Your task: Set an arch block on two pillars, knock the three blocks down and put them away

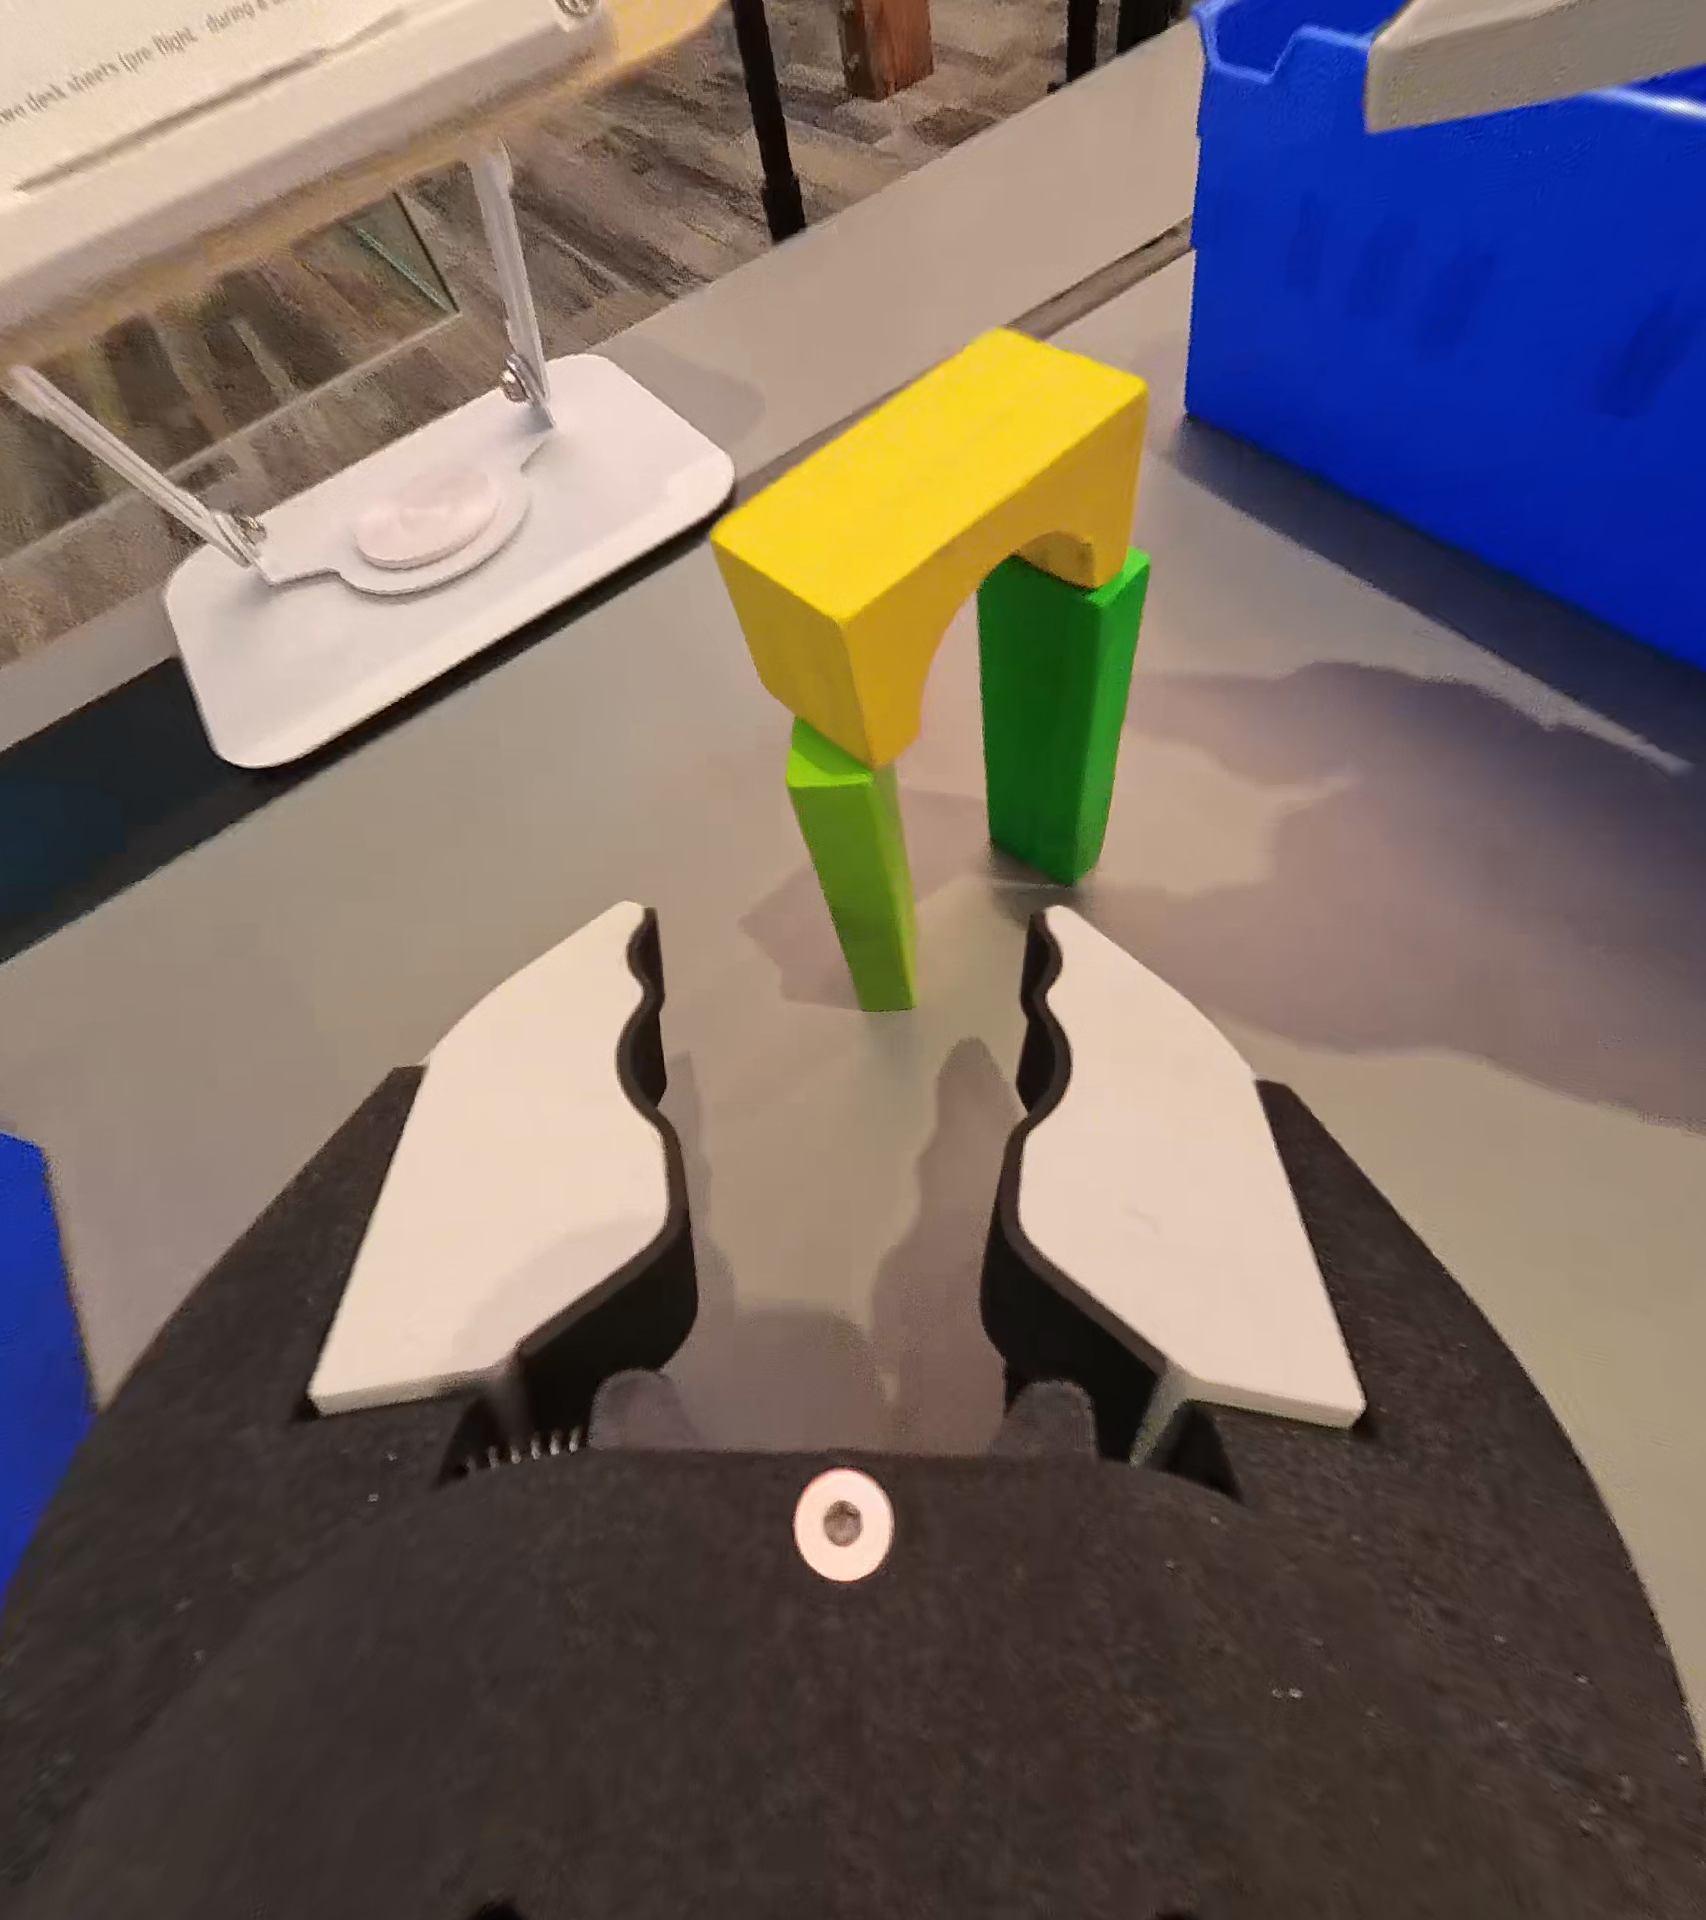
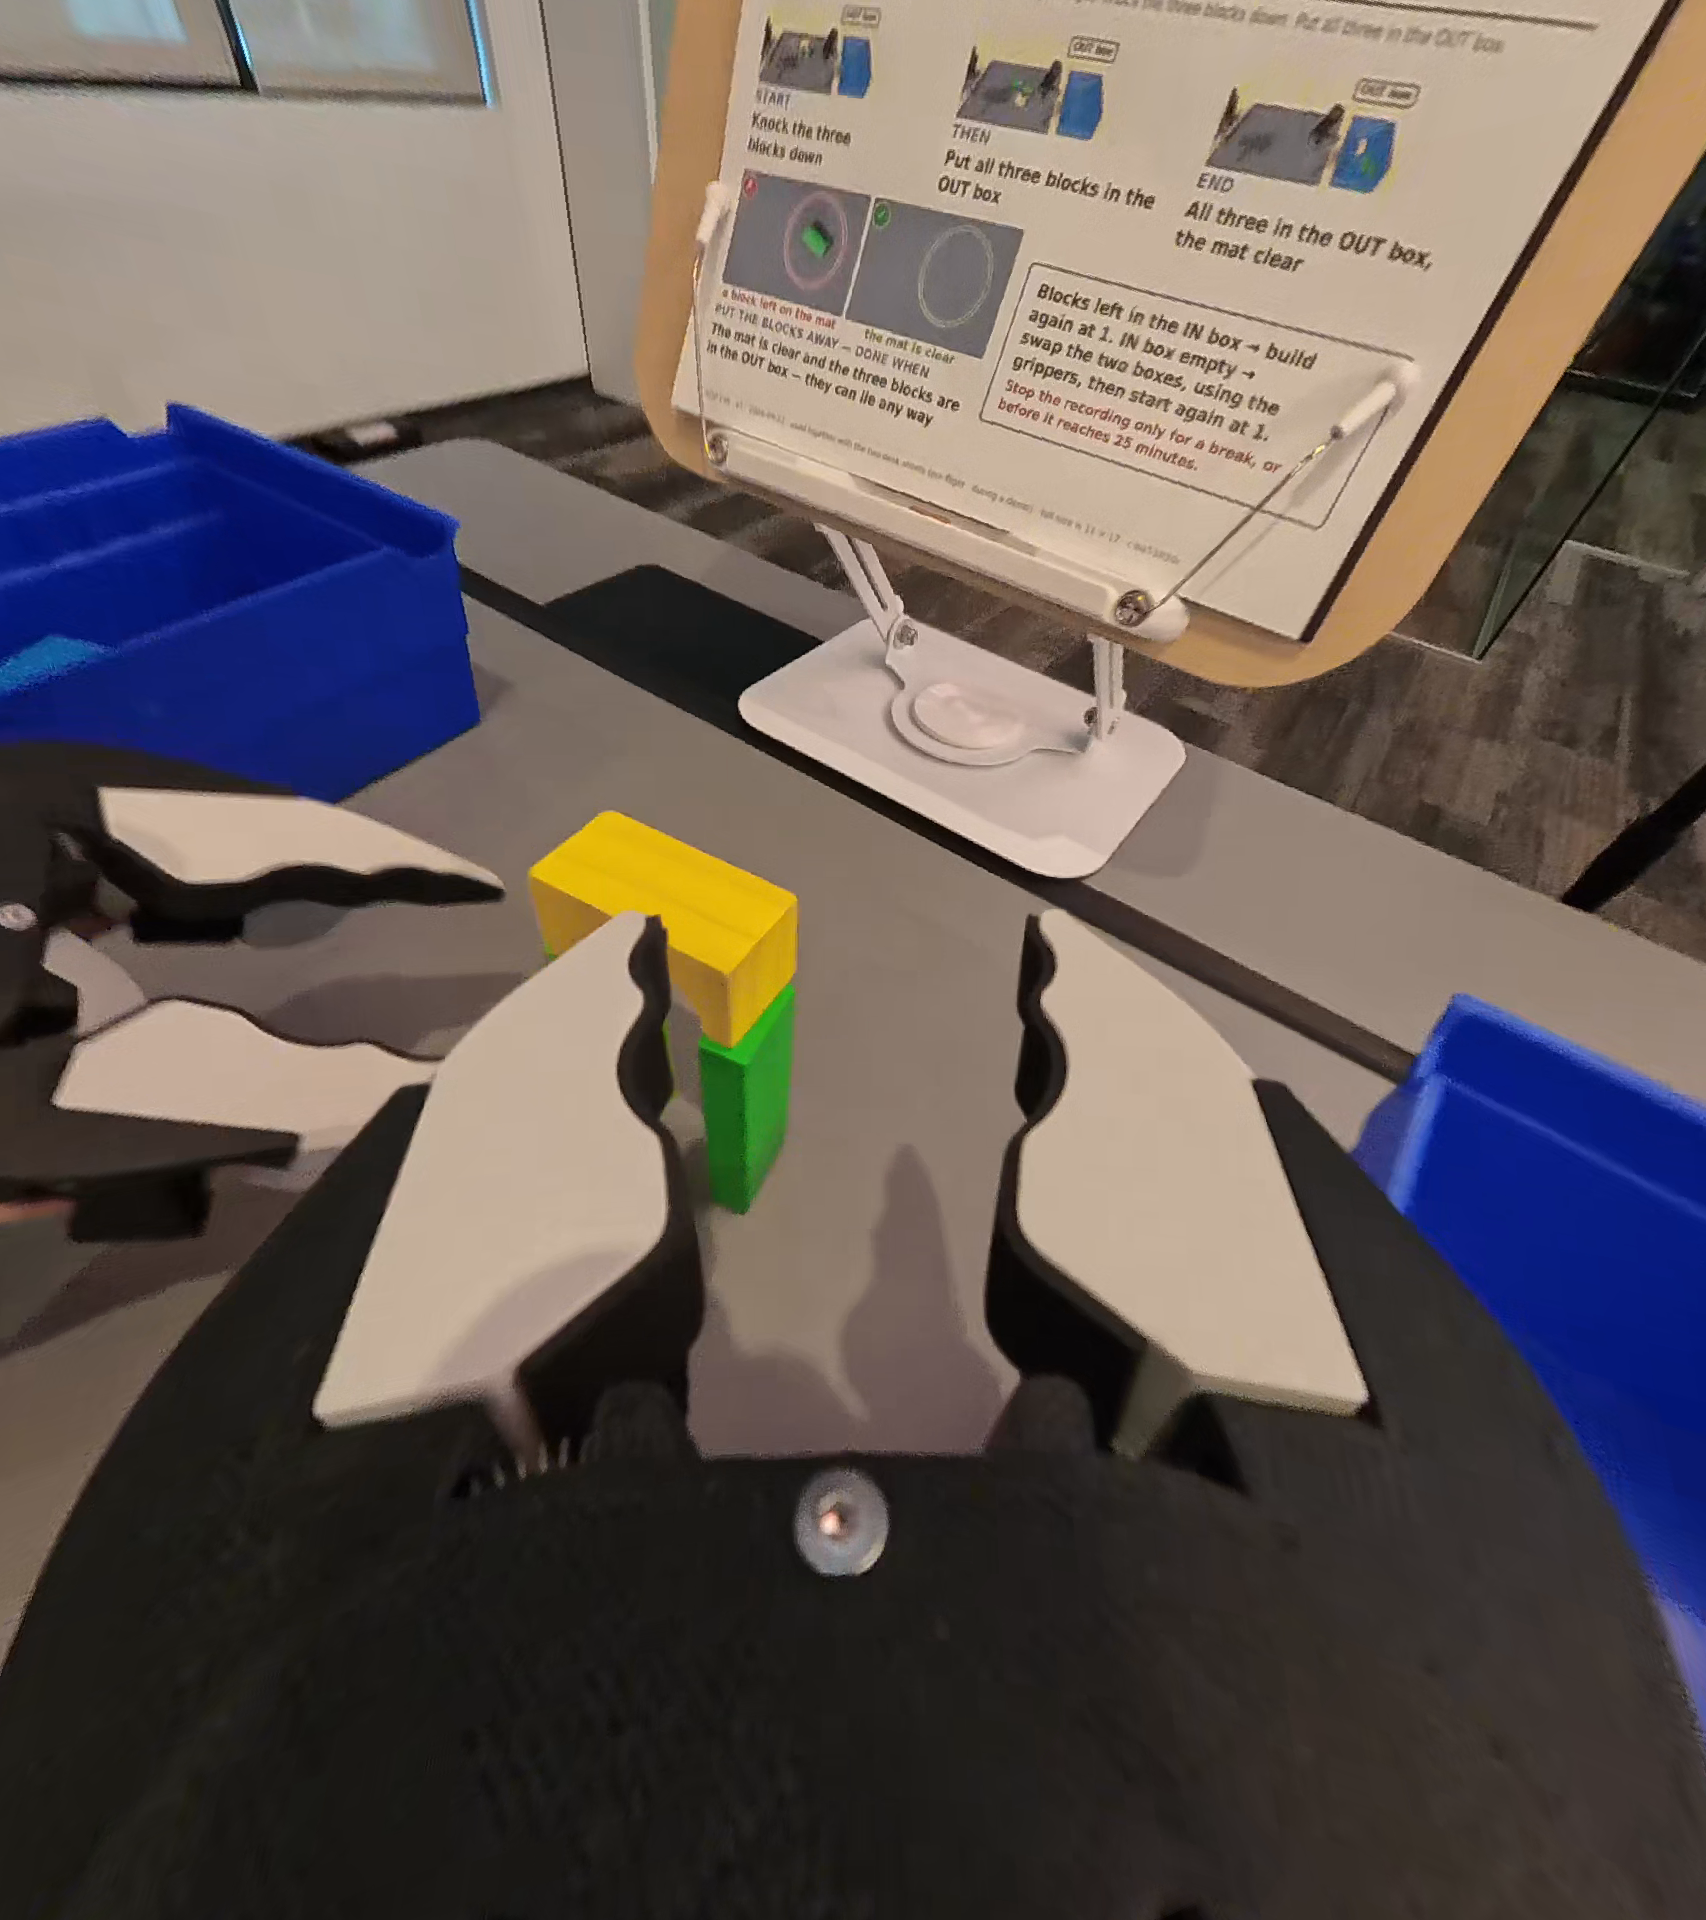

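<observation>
With the yellow arch [image 1: 916,540] already resting on the two green pillars [image 1: 1057,717] mid-table, toward its far edge, both the left tongs [image 1: 844,961] and right tongs [image 2: 844,966] gaped empty, so one sideways nudge at the arch seemed best for toppling all three.

Bare mat [image 1: 1348,1039] around the standing arch [image 1: 932,520]; blue bin [image 1: 1451,364] close beside.
</observation>
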The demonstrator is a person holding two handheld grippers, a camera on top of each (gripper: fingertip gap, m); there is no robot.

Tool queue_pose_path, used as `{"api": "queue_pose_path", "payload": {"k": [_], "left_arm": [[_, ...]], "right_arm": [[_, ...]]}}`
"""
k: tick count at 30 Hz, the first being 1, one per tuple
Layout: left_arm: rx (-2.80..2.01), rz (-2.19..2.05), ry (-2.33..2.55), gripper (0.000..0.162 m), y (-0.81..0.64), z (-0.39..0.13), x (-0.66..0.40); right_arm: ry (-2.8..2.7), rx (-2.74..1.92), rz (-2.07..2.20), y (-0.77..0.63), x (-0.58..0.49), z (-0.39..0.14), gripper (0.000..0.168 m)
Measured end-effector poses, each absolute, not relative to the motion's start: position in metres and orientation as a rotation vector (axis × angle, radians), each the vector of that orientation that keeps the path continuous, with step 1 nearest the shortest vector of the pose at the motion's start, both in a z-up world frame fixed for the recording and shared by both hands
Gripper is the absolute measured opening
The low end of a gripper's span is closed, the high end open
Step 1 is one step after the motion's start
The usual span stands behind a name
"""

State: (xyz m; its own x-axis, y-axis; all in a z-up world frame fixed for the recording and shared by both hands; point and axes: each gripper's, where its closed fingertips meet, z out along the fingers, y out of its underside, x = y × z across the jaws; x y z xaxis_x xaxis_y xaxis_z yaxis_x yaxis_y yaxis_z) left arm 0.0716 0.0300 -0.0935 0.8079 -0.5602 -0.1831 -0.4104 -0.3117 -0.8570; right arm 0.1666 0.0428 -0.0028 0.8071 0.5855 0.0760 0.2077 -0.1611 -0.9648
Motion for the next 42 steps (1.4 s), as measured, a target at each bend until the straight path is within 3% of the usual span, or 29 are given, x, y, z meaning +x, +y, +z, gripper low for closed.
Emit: {"api": "queue_pose_path", "payload": {"k": [6,12,15,17,21,26,30,42], "left_arm": [[-2.001,-0.243,0.715,0.066,0.03,-0.099,0.071],[-1.881,-0.274,0.636,0.064,0.03,-0.02,0.045],[-1.859,-0.374,0.608,0.063,0.023,0.016,0.03],[-1.848,-0.442,0.606,0.064,0.018,0.035,0.021],[-1.806,-0.445,0.618,0.061,0.008,0.065,-0.007],[-1.707,-0.329,0.509,0.059,0.001,0.106,-0.056],[-1.674,-0.35,0.455,0.055,-0.006,0.124,-0.078],[-1.659,-0.357,0.418,0.052,-0.011,0.133,-0.092]], "right_arm": [[-0.556,-1.707,0.305,0.041,0.174,-0.011,0.055],[-0.483,-1.646,0.394,0.046,0.2,0.055,0.035],[-0.571,-1.854,0.505,0.047,0.192,0.044,0.023],[-0.68,-1.95,0.539,0.038,0.185,0.032,0.002],[-0.575,-2.125,0.559,0.045,0.188,0.003,0.001],[-0.576,-2.471,0.268,0.067,0.195,-0.084,0.001],[-0.552,-2.601,0.211,0.073,0.195,-0.125,0.001],[-0.432,-2.679,0.196,0.072,0.206,-0.136,0.001]]}}
